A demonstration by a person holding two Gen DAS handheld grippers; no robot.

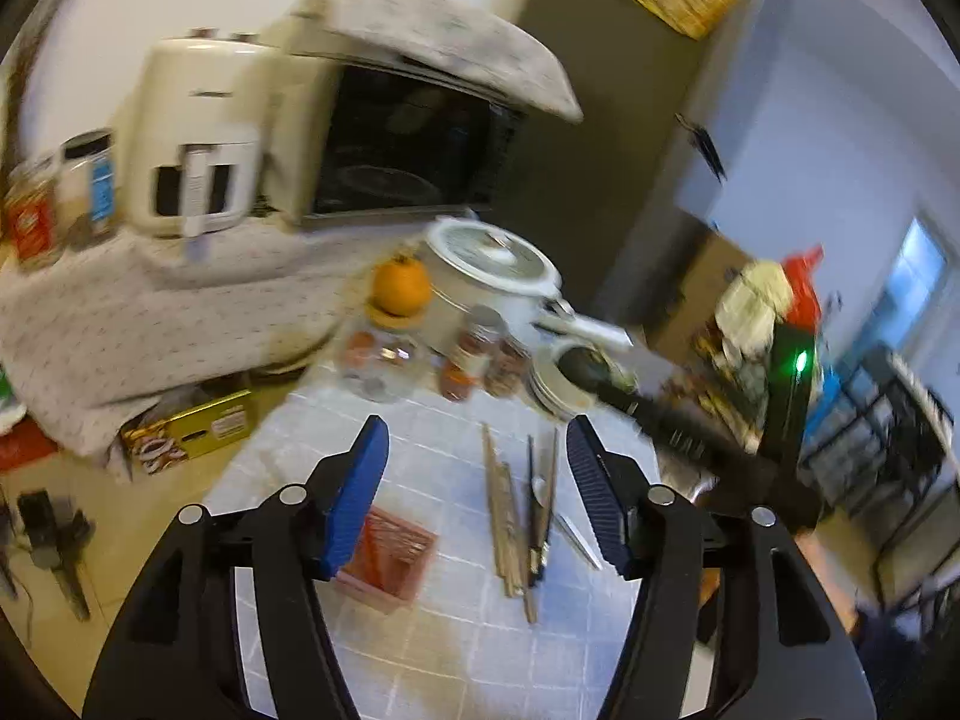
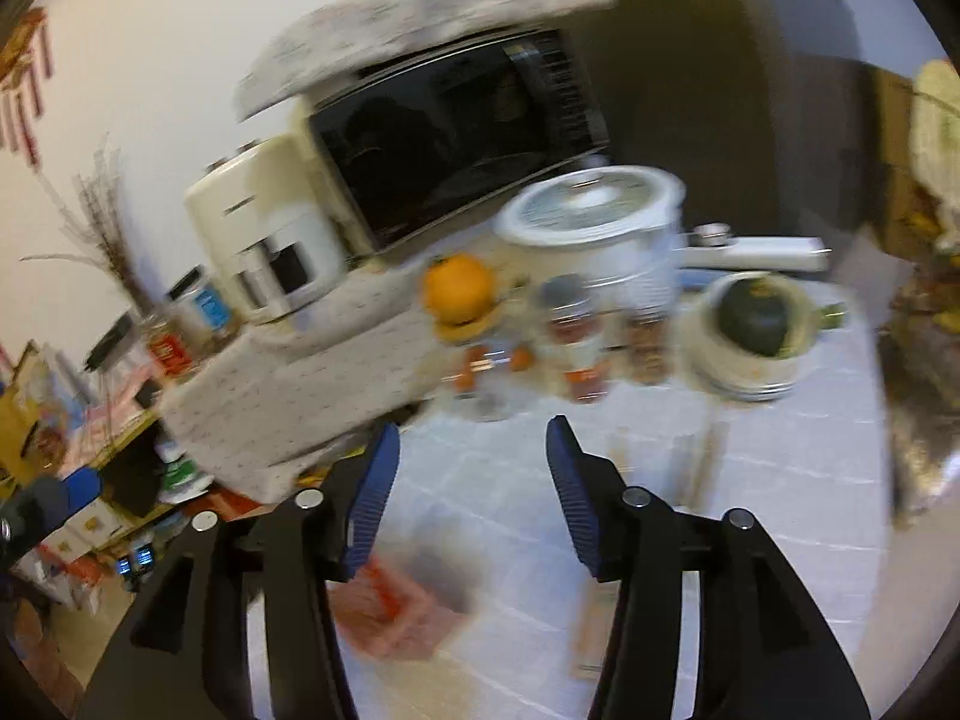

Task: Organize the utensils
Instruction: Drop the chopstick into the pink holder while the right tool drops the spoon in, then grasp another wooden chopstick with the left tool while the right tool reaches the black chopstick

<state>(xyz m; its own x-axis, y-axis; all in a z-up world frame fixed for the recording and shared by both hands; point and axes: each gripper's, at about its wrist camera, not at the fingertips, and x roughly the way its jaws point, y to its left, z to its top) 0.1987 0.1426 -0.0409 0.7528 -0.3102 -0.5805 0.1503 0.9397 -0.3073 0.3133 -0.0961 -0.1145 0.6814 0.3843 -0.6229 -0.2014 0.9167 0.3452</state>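
A loose bunch of utensils (image 1: 519, 516), wooden chopsticks with a spoon and a knife, lies on the white tiled tabletop (image 1: 420, 648). A pink-red holder (image 1: 390, 558) stands to their left. My left gripper (image 1: 477, 498) is open and empty, above the table between holder and utensils. The other gripper's black body (image 1: 690, 432) shows at the right. In the right wrist view my right gripper (image 2: 471, 498) is open and empty above the blurred pink holder (image 2: 402, 612); the utensils (image 2: 690, 468) are a faint blur.
At the table's back stand an orange on a jar (image 1: 401, 288), spice jars (image 1: 480, 354), a white rice cooker (image 1: 492, 264) and stacked bowls (image 2: 750, 330). A microwave (image 1: 414, 144) and a white appliance (image 1: 192, 138) sit on a cloth-covered stand at left.
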